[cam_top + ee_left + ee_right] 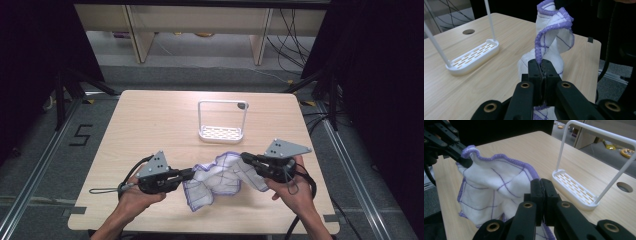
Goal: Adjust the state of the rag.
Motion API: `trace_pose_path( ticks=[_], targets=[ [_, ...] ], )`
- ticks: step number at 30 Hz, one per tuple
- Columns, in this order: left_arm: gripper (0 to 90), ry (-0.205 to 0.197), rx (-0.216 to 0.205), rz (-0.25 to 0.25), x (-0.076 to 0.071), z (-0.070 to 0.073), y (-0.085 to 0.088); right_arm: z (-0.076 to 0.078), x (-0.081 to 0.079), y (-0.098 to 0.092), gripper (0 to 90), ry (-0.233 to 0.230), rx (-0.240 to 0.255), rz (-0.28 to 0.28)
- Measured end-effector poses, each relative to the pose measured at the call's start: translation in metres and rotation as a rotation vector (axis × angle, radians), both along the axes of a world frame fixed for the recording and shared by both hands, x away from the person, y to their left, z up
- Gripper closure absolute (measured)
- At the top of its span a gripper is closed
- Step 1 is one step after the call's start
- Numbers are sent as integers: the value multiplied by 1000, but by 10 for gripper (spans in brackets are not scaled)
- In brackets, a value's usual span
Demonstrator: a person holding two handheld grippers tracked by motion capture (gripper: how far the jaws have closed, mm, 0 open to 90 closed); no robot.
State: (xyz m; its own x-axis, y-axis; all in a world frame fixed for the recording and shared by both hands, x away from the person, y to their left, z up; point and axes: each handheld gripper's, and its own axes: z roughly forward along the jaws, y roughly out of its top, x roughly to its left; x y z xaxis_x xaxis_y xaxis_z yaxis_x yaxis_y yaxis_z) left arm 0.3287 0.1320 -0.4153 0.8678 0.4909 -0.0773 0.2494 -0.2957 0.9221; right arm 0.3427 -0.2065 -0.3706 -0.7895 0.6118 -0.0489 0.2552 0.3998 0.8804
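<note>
**Q:** While you hold both tools above the near half of the pale wooden table (pixel 150 115), what does each one grip?

**A:** Your left gripper (pixel 189 173) has its jaws pressed fully together on the purple-stitched hem of the white cloth with thin purple grid lines (pixel 220 177); in the left gripper view (pixel 541 66) the hem runs straight up out of the pinch. Your right gripper (pixel 246 157) is likewise clamped tight on the opposite edge of that cloth (pixel 496 187), its jaws having just been closing, with fabric caught between them (pixel 541 187).

**Q:** Where does the cloth lie?

**A:** It hangs between your two grippers, crumpled and sagging in the middle, at the near centre of the table. Whether its lowest fold touches the wood cannot be told.

**Q:** What stands beyond it?

**A:** A white plastic rack with a slotted tray base and a tall wire-frame handle (pixel 221 132) stands upright farther off, near the table's centre, apart from the cloth.
</note>
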Motion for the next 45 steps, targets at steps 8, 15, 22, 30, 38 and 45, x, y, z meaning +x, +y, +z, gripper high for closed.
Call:
trace_pose_path(
  ticks=[8, 15, 22, 30, 38, 45],
  targets=[
    [868, 55, 62, 88, 22, -31, 15, -34, 56, 33, 892, 96, -55, 7],
    [867, 116, 103, 172, 41, -64, 34, -69, 97, 71, 891, 168, -143, 0],
    [857, 133, 140, 204, 48, -83, 44, -90, 117, 98, 795, 185, -167, -40],
    [568, 167, 122, 276, 46, -81, 54, -72, 94, 79, 515, 149, -106, -79],
    [386, 159, 95, 318, 7, -65, 61, -76, 36, 44, 490, 220, -98, -27],
    [356, 186, 86, 208, -27, -69, 29, -100, 3, 28, 513, 275, -147, -10]
  ],
)
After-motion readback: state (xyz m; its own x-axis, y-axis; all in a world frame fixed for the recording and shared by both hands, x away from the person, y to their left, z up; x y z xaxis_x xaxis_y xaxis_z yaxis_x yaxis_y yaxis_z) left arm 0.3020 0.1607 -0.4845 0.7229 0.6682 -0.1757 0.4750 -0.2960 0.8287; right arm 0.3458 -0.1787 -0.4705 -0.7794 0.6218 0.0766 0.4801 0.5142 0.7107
